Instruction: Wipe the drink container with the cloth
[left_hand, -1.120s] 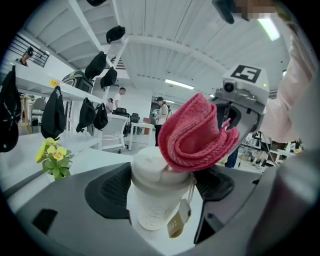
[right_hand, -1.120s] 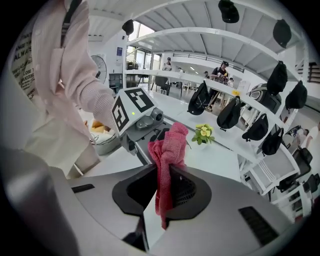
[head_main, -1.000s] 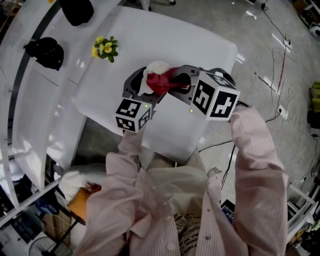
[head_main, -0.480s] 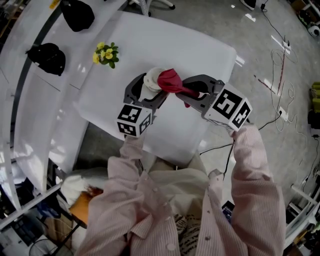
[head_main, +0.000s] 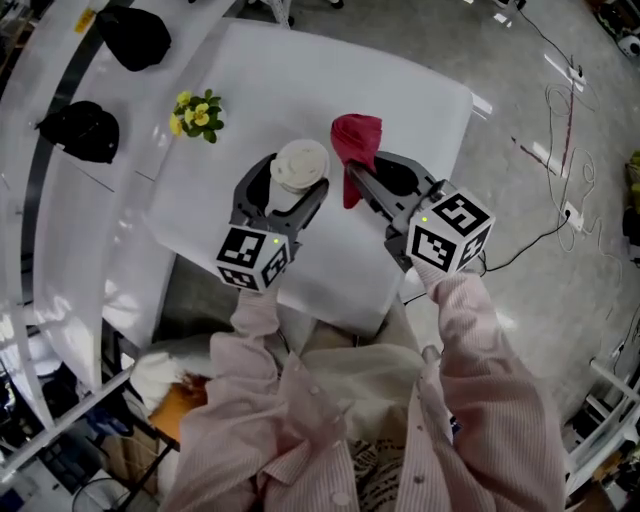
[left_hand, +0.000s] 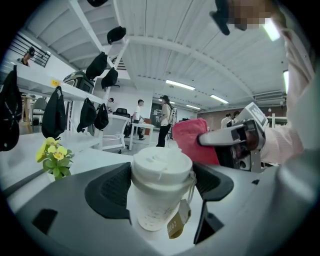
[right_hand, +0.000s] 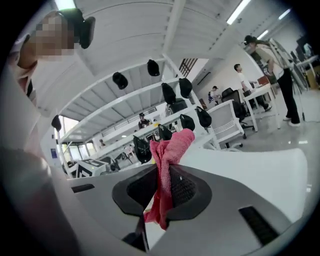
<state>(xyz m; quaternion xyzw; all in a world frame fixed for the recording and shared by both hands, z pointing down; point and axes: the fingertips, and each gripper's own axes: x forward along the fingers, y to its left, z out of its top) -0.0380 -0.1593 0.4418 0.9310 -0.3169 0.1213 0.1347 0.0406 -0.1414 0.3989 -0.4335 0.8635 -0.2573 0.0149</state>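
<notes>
Item 1. The white bench (head_main: 400, 90) fills the upper centre of the head view. Its near edge runs across mid-frame.

Item 2. The person's pink striped sleeves (head_main: 480, 360) rise from the bottom of the frame to both tools.

Item 3. The left claw (head_main: 292, 180) sits left of centre over the bench. Its two dark pads press against opposite sides of the white lidded paper cup (left_hand: 161, 170), just below the lid rim. The cup stands upright between them. Whether its base touches the bench cannot be told.

Item 4. The right claw (right_hand: 165, 187) sits right of centre, pressed together on the red cloth (right_hand: 172, 145). It pinches the cloth at mid-length. One bunched end stands out beyond the tips and the other hangs down behind the pads.

Item 5. In the head view the red cloth (head_main: 357, 140) lies just to the right of the cup lid, with a narrow gap between them.

Item 6. Two black caps (head_main: 85, 130) hang at the upper left of the frame.

Item 7. A yellow flower sprig (head_main: 195, 115) rests on the bench, left of the cup and well apart from it.

Item 8. A small brown tag (left_hand: 175, 227) hangs at the cup's lower right side.
</notes>
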